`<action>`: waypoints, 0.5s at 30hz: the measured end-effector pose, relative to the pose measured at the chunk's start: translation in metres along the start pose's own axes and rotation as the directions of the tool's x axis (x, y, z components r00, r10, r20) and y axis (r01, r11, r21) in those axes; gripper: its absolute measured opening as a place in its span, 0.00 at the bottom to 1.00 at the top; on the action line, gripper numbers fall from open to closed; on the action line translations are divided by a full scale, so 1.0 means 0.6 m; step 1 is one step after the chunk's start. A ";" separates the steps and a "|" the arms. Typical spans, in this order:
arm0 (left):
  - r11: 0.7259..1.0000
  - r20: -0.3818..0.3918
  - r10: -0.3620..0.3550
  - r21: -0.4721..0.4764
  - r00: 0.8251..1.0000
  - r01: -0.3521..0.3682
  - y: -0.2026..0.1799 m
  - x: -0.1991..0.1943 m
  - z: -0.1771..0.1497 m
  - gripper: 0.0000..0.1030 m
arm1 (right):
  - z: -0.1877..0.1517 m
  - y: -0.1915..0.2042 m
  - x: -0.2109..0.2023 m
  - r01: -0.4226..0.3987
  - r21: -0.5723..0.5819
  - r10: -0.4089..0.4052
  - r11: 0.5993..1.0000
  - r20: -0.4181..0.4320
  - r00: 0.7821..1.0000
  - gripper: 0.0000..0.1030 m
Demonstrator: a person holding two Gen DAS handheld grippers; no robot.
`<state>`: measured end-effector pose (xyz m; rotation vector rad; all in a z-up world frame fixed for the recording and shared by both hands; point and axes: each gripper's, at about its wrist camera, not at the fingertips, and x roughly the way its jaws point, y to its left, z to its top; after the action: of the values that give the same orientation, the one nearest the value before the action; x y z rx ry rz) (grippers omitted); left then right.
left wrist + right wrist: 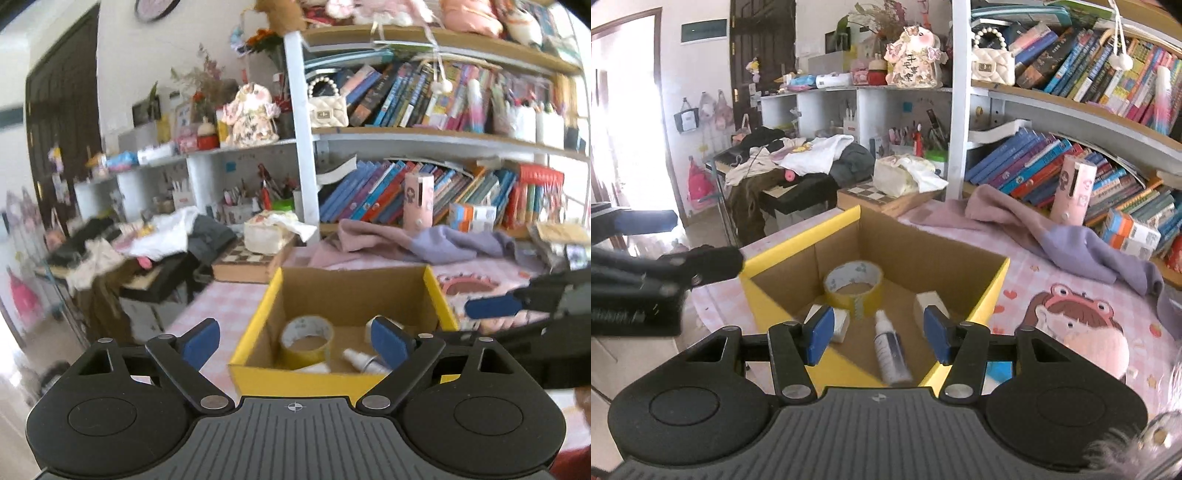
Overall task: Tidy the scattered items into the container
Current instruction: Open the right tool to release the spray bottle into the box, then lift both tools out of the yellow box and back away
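Both claws hang released and empty over the worktop's near edge. The left claw (295,343) gapes wide; the right claw (879,332) is partly spread. Inside the yellow-rimmed box (801,243), from left: small white carton (840,323), tape roll (854,286), spray bottle (890,350), second carton (929,301). All look light and rigid; the bottle seems slippery, so take it at mid-body. Open room lies right of the box.
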<state>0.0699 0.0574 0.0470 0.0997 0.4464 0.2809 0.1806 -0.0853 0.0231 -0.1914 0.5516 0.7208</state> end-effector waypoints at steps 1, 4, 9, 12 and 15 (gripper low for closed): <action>1.000 0.007 0.017 0.009 1.000 -0.017 0.001 -0.010 -0.006 0.91 | -0.006 0.006 -0.005 0.006 0.005 -0.006 1.000 -0.003 1.000 0.50; 0.999 0.002 0.045 -0.022 0.999 -0.045 0.007 -0.039 -0.026 0.93 | -0.031 0.027 -0.020 0.015 0.015 -0.015 1.000 -0.030 0.999 0.50; 0.991 -0.058 0.040 -0.122 0.998 -0.047 0.009 -0.085 -0.080 0.93 | -0.075 0.070 -0.059 0.001 -0.029 -0.003 1.000 -0.055 0.998 0.50; 0.989 -0.096 0.033 -0.137 0.995 -0.046 0.009 -0.103 -0.102 0.93 | -0.092 0.085 -0.081 0.008 -0.030 -0.010 1.000 -0.060 0.998 0.50; 0.988 -0.103 0.046 -0.141 0.994 -0.061 0.010 -0.120 -0.112 0.93 | -0.104 0.098 -0.098 0.013 -0.039 -0.016 0.999 -0.063 0.998 0.50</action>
<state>-0.0233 0.0444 0.0172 -0.0436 0.5211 0.3712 0.0792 -0.0974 0.0034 -0.2543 0.5960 0.7134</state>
